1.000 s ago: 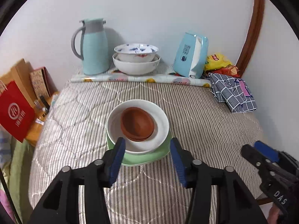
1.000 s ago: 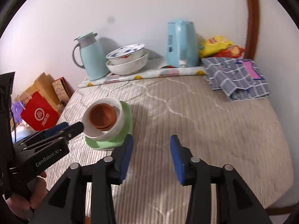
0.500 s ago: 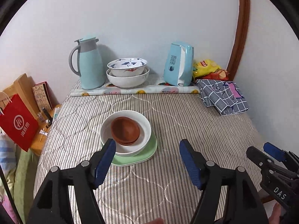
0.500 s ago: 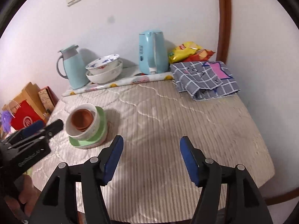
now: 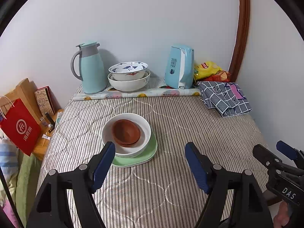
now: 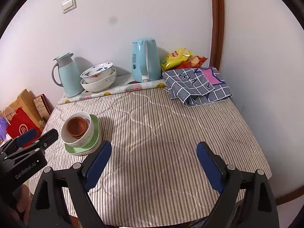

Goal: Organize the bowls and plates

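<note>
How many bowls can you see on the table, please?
4: a brown bowl nested in a white bowl on the green plate; a blue-patterned bowl stacked in a large white bowl by the wall. More could hide underneath.

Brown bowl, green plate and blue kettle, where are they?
brown bowl [image 5: 126, 134], left wrist view, its inside.
green plate [image 5: 150, 152], left wrist view, its right rim.
blue kettle [image 6: 147, 60], right wrist view, its body.
</note>
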### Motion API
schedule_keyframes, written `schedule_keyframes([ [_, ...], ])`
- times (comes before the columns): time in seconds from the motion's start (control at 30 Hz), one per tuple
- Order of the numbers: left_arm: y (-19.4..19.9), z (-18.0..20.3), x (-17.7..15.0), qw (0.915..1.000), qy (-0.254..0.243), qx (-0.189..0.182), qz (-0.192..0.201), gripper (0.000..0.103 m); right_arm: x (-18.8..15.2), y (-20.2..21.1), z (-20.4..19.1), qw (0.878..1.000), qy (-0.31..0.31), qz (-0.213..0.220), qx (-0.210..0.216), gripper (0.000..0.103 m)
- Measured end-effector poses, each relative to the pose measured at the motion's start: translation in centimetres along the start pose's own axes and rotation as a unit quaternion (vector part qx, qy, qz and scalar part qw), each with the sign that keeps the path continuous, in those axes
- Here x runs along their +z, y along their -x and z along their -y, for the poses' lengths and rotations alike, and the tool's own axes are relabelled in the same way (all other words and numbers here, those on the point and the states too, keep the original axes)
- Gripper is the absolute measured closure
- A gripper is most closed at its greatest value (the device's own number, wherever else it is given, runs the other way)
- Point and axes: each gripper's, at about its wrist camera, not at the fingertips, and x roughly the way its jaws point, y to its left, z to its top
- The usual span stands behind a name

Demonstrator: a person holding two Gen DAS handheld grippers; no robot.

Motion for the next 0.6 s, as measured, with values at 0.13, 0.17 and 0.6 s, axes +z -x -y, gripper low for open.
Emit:
schedule_keyframes([
  [0.13, 0.02, 0.09, -0.05, 1.0, 0.001, 0.0, -0.001, 0.028, -0.09, -0.03, -0.1, 1.0, 0.001, -0.003, 0.001, 0.013],
  [0.17, 0.03, 0.13, -0.04, 1.0, 0.001, 0.001, 0.0, 0.028, -0.09, 0.0, -0.12, 1.0, 0.002, -0.003, 0.001, 0.013],
  [0.6, 0.38, 0.28, -0.15, 1.0, -0.002, 0.001, 0.004, 0.025, -0.19, 0.41, 0.29, 1.0, -0.005, 0.001, -0.001, 0.013],
])
